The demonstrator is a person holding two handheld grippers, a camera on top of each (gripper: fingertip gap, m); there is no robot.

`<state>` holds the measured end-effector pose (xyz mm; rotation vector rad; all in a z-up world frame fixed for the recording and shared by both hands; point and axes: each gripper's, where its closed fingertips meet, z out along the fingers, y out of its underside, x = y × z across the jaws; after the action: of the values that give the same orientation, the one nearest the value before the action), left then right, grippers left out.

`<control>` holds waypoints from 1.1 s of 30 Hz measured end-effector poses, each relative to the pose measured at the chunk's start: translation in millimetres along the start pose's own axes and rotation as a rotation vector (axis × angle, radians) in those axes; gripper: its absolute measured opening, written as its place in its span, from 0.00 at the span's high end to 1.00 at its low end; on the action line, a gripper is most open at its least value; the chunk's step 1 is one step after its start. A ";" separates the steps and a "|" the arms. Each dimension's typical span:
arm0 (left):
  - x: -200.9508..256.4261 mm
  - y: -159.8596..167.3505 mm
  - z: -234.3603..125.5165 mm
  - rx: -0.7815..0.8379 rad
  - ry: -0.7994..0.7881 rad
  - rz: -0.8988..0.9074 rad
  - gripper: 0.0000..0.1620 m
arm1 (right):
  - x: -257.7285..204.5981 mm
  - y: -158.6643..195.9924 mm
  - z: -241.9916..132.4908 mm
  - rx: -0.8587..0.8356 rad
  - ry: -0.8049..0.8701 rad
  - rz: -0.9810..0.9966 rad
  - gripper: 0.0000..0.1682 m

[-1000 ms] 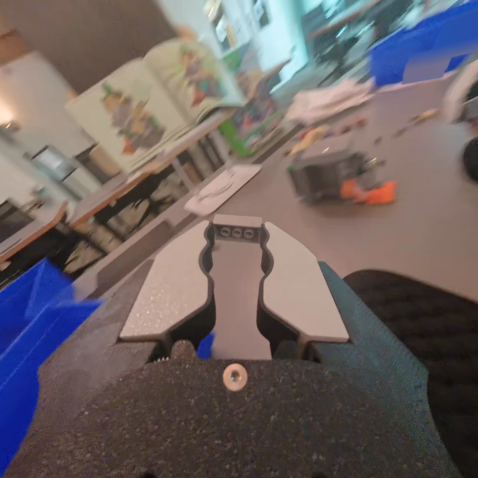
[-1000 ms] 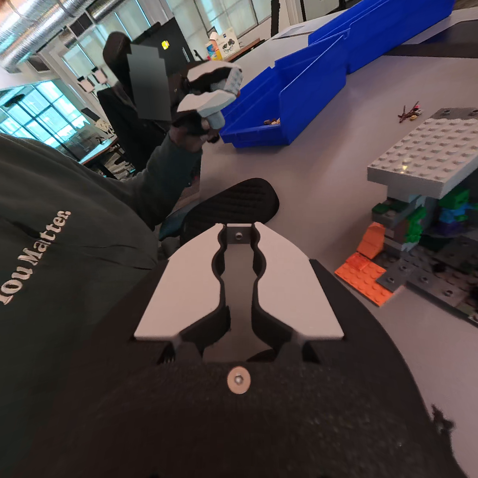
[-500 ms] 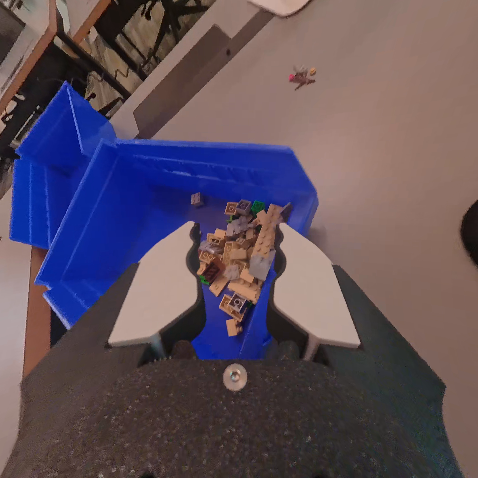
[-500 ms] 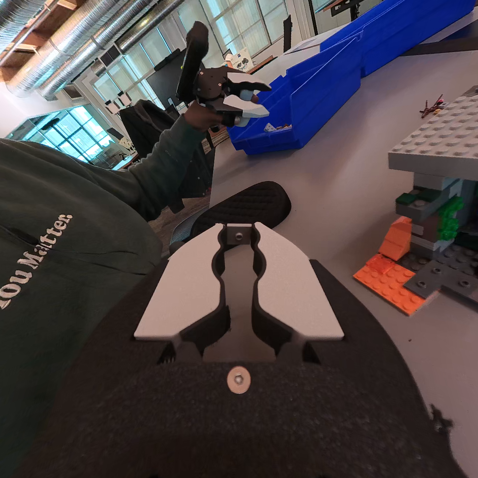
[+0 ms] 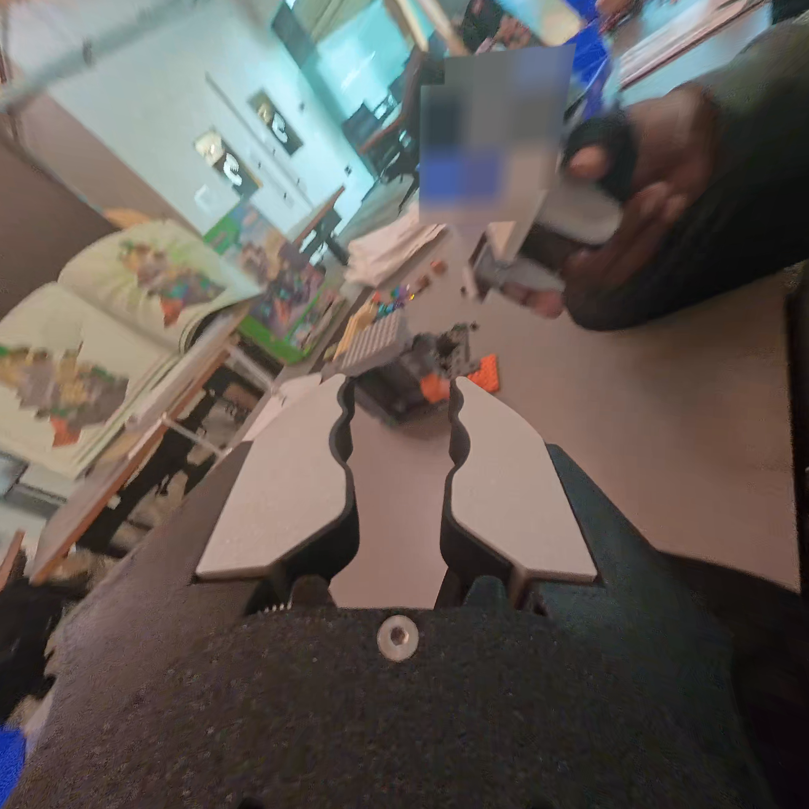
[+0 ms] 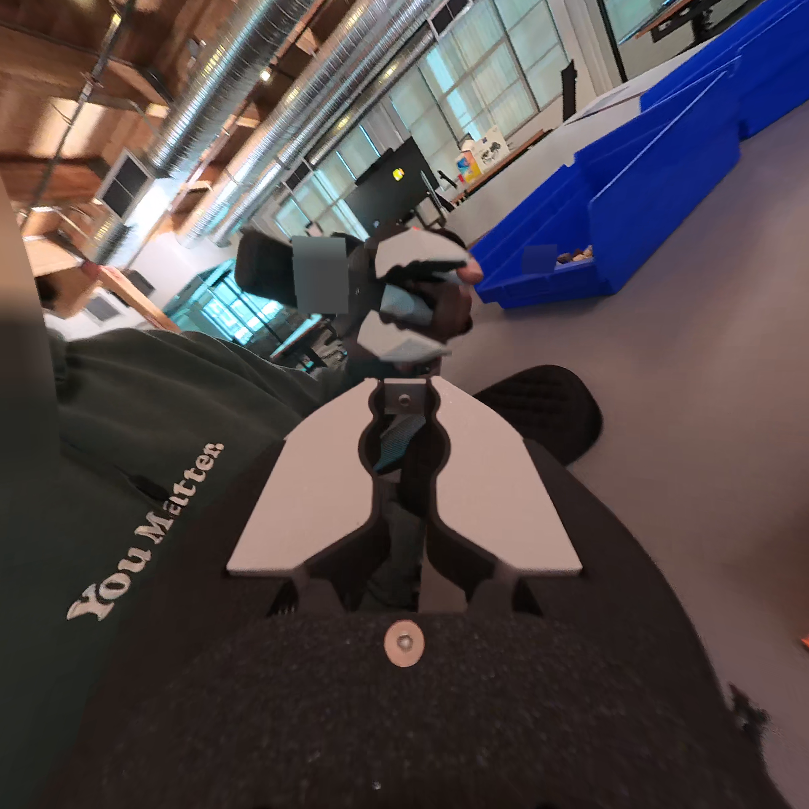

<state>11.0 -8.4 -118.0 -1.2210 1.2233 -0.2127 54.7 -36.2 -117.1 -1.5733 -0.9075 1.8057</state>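
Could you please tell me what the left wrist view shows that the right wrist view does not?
Only the left wrist view shows the brick model with its orange plate, the open booklet, and the left gripper open and empty. Only the right wrist view shows the blue bins and the small grey piece in the right gripper. Both show the grey table.

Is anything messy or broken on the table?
Nothing looks broken. A few tiny loose pieces lie scattered on the grey table behind the brick model; that view is blurred, so I cannot tell more.
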 end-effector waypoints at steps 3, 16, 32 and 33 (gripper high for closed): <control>20.6 -19.6 12.8 0.055 0.033 0.097 0.74 | -6.1 -0.6 7.1 0.019 -0.074 0.068 0.90; 34.1 -27.6 9.4 0.070 0.069 0.280 0.91 | -1.9 10.1 11.0 -0.006 -0.113 0.139 0.88; -170.5 206.2 -153.6 -0.767 -0.284 -0.163 0.81 | 20.2 3.8 -37.2 0.053 0.037 0.050 0.87; -169.7 209.0 -154.9 -0.771 -0.270 -0.185 0.79 | 20.2 3.8 -37.5 0.052 0.039 0.046 0.87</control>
<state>-275.9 103.4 -159.4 -1.9573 0.9716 0.3167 88.9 -18.0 -135.1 -1.6028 -0.8058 1.8095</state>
